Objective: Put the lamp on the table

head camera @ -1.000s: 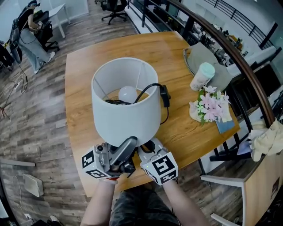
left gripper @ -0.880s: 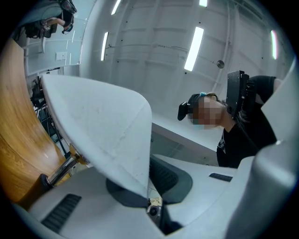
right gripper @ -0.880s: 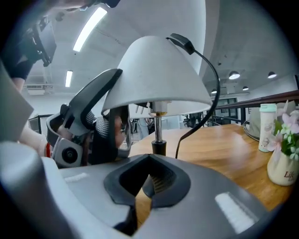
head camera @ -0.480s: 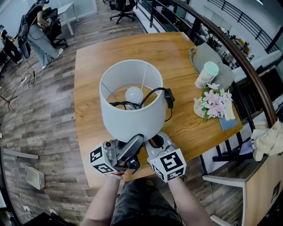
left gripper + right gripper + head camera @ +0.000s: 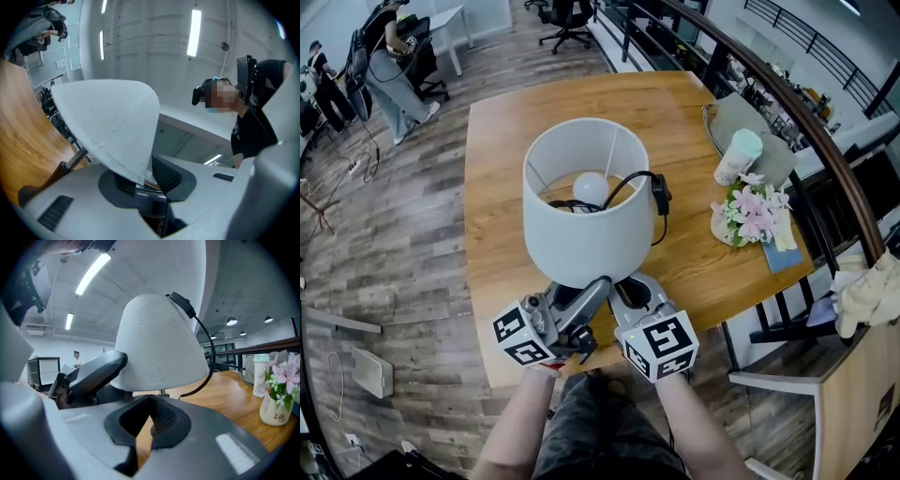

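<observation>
The lamp's white drum shade (image 5: 591, 220) hangs over the near half of the wooden table (image 5: 502, 150), with the bulb (image 5: 591, 187) inside it and a black cord with a switch (image 5: 659, 195) draped over the rim. My left gripper (image 5: 592, 289) reaches under the shade and is shut on the lamp's lower part; in the left gripper view the shade (image 5: 112, 126) fills the space just above the left gripper (image 5: 143, 183). The right gripper (image 5: 630, 292) sits beside it, shut and empty. In the right gripper view the shade (image 5: 159, 343) and thin stem (image 5: 163, 392) stand beyond the right gripper (image 5: 143, 423). The lamp's foot is hidden.
On the table's right side stand a pale cup with a green lid (image 5: 738, 157), a vase of pink flowers (image 5: 748, 217), a grey bag (image 5: 741, 117) and a blue book (image 5: 780, 264). A curved railing (image 5: 806, 122) runs behind them. People sit at desks at the far left (image 5: 389, 56).
The lamp and both grippers have moved a little farther over the table and to the right. Both grips look the same.
</observation>
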{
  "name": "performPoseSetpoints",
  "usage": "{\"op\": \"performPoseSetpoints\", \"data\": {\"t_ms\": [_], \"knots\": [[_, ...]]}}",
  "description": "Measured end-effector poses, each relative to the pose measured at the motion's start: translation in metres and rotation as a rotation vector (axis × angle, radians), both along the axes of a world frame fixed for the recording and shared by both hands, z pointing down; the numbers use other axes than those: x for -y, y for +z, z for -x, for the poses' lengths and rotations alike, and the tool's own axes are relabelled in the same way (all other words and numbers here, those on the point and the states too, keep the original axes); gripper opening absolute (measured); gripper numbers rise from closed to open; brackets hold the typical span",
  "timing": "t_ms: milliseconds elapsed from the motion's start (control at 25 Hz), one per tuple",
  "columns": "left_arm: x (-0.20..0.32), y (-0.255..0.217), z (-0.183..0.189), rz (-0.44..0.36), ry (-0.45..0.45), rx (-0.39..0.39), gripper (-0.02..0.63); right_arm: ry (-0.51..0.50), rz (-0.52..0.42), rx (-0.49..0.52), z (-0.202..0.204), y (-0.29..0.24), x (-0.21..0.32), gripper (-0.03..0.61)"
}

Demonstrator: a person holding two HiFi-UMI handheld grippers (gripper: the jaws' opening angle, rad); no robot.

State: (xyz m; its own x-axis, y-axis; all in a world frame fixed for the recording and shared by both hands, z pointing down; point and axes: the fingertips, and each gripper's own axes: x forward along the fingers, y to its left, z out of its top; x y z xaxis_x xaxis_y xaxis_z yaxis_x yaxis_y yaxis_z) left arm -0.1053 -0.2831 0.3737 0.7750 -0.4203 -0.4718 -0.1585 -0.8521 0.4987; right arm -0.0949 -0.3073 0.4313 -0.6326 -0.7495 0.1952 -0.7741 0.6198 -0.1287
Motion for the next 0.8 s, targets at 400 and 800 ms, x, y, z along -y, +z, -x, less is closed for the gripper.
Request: {"op": "performPoseSetpoints", "data": {"t_ms": [400,800], "knots": [[-0.009,0.017,-0.007,0.032,-0.037,0.148,0.072,-0.008,0.007,0.030,0.002,0.003,-0.015,0.008],[-0.012,0.032,-0.004,0.065,-0.102,0.246,0.091,-0.015,-0.015,0.037,0.000,0.000,-0.023,0.008]]}}
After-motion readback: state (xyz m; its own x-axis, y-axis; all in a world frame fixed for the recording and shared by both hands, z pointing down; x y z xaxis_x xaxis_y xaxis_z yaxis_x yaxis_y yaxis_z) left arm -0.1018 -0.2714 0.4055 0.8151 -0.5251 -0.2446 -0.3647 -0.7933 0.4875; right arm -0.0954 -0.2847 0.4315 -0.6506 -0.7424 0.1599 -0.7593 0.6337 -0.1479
